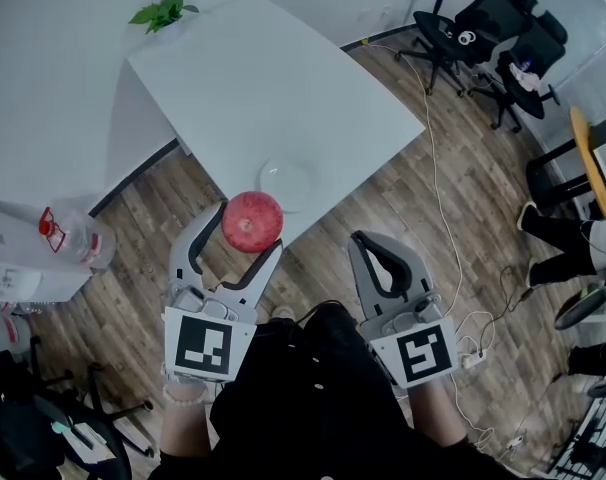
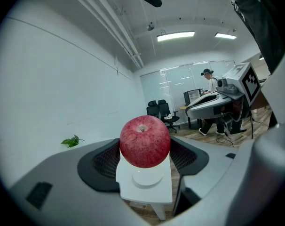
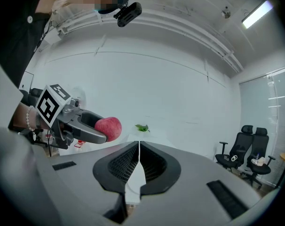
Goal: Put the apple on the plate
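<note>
A red apple (image 1: pixel 251 220) hangs in the air just off the white table's (image 1: pixel 253 78) near edge, with my left gripper (image 1: pixel 250 226) shut on it. The left gripper view has the apple (image 2: pixel 145 141) between the dark pads (image 2: pixel 106 162), above and short of a small white plate (image 2: pixel 148 177). That plate (image 1: pixel 288 183) lies on the table near its front edge, just beyond the apple. My right gripper (image 1: pixel 361 240) is lower right over the floor, jaws together and holding nothing. In the right gripper view the shut jaws (image 3: pixel 139 161) face the table, and the apple (image 3: pixel 108 128) shows at left.
A green plant sprig (image 1: pixel 163 11) lies at the table's far corner. Black office chairs (image 1: pixel 483 28) stand at the back right, and a white cable (image 1: pixel 443 198) runs across the wooden floor. A water bottle (image 1: pixel 78 238) is at left. A person's legs (image 1: pixel 558 233) are at right.
</note>
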Action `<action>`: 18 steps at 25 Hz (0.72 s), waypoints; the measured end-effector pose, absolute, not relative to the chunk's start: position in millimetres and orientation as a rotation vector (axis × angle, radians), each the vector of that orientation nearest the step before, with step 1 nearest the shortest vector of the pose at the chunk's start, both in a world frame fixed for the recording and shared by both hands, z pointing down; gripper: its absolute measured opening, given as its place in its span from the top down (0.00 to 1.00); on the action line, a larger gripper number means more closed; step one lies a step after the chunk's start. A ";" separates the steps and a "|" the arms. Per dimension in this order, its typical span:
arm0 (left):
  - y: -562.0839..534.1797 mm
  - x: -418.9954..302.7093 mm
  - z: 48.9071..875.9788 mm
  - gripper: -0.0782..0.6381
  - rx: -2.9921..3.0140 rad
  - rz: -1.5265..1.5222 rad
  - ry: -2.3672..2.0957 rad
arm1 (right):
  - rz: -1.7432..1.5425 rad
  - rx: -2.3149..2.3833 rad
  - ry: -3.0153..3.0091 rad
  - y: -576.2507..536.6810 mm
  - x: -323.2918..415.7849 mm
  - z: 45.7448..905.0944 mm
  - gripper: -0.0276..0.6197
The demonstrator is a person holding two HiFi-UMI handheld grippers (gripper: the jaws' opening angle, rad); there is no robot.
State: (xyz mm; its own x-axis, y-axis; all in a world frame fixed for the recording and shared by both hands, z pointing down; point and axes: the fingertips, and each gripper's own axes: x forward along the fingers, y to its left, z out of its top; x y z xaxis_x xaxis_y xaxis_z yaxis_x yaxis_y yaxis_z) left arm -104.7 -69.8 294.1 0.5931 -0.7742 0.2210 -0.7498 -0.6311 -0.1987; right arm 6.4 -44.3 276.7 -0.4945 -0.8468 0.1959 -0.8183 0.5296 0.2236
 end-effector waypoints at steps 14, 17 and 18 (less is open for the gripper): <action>-74.7 -110.4 301.3 0.42 -2.728 -0.450 1.376 | -0.147 1.378 -2.490 -51.4 10.1 275.7 0.89; -83.0 -109.6 301.8 0.42 -2.714 -0.464 1.389 | -0.169 1.377 -2.529 -63.1 10.0 269.9 0.89; -85.9 -109.1 302.3 0.42 -2.712 -0.469 1.395 | -0.161 1.369 -2.527 -66.1 11.3 271.7 0.89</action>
State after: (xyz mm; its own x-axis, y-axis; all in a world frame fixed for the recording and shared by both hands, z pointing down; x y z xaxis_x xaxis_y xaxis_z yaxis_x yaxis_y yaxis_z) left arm -109.1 -85.9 302.3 0.5455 -0.8025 0.2419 -0.7854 -0.5902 -0.1867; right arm 11.3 -66.1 271.7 -0.5210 -0.8352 0.1764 -0.8060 0.5493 0.2205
